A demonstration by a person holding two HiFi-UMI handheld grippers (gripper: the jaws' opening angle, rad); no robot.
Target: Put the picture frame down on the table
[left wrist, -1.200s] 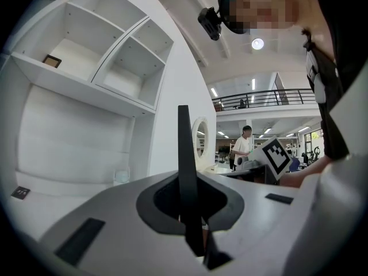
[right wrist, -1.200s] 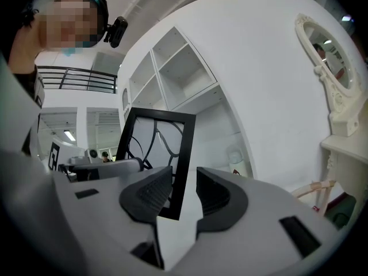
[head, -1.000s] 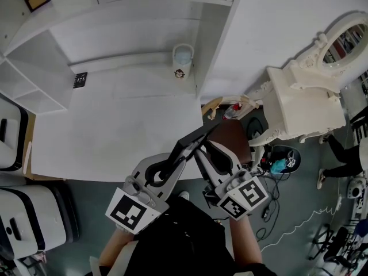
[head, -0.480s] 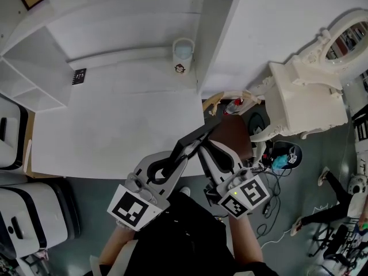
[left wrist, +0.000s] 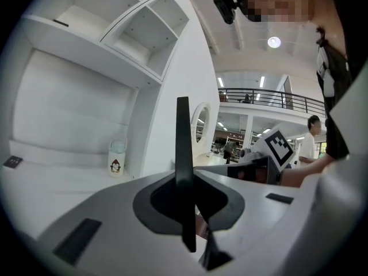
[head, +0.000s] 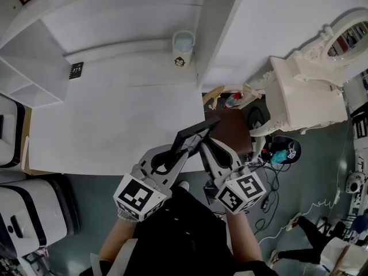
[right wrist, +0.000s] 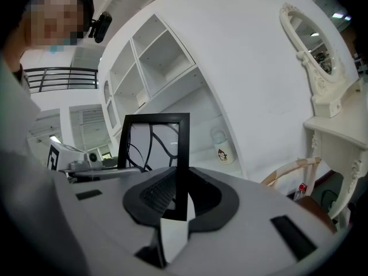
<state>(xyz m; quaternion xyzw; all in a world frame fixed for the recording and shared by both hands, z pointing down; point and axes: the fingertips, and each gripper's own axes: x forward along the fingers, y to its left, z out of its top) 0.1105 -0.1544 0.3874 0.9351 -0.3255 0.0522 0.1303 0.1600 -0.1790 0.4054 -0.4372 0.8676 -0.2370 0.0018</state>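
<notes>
Picture frame (right wrist: 154, 154): lower part hidden behind jaws; black, thin-barred, upright, dark curved lines on pane. Left gripper (head: 185, 145) clamped one edge; right gripper (head: 203, 144) jaws, just closing, pinched side bar.

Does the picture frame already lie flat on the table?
No, the picture frame stands upright between the closed jaws of the left gripper.

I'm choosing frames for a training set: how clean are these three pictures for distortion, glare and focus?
Head view: sharp, evenly lit, but the table edges bow slightly. Left gripper view: heavy fisheye, black corners, a ceiling lamp flares; the picture frame is crisp. Right gripper view: same black corners; dark curved streaks, perhaps reflections, cross the frame's glass.
</notes>
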